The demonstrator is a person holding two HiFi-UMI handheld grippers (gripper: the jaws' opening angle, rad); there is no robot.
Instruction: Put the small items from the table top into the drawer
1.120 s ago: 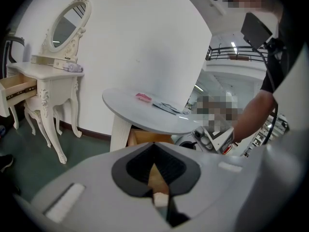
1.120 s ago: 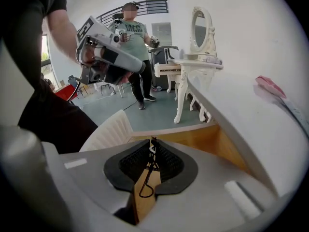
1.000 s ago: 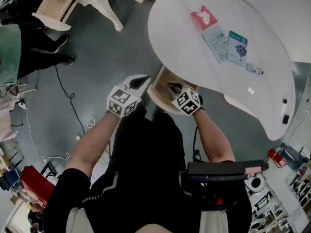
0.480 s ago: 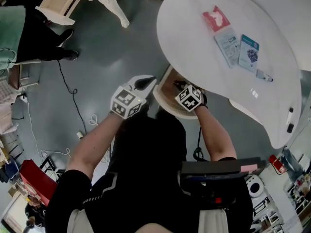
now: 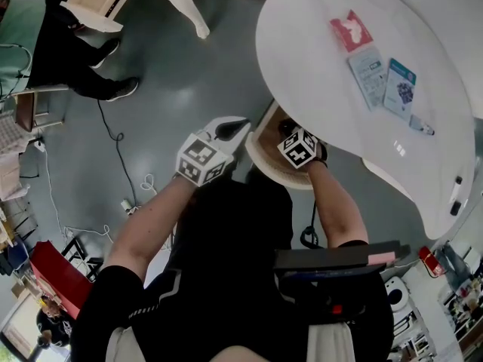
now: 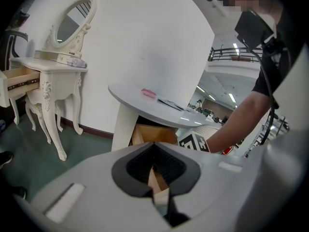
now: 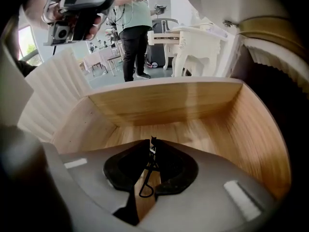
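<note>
Above grey floor (image 5: 173,81), white table (image 5: 309,44) bears packets (image 5: 370,70).

right tongs (image 5: 287,131): in drawer (image 5: 263,157) | left tongs (image 5: 229,129): beside drawer | packets (image 5: 371,70): on table (image 5: 309,44)

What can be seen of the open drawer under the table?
The drawer is open, pulled out from under the white table top. Its inside is light wood with a curved wall; the front looks white and ribbed. The right hand-held gripper reaches into it, shut on a thin black wire item.
</note>
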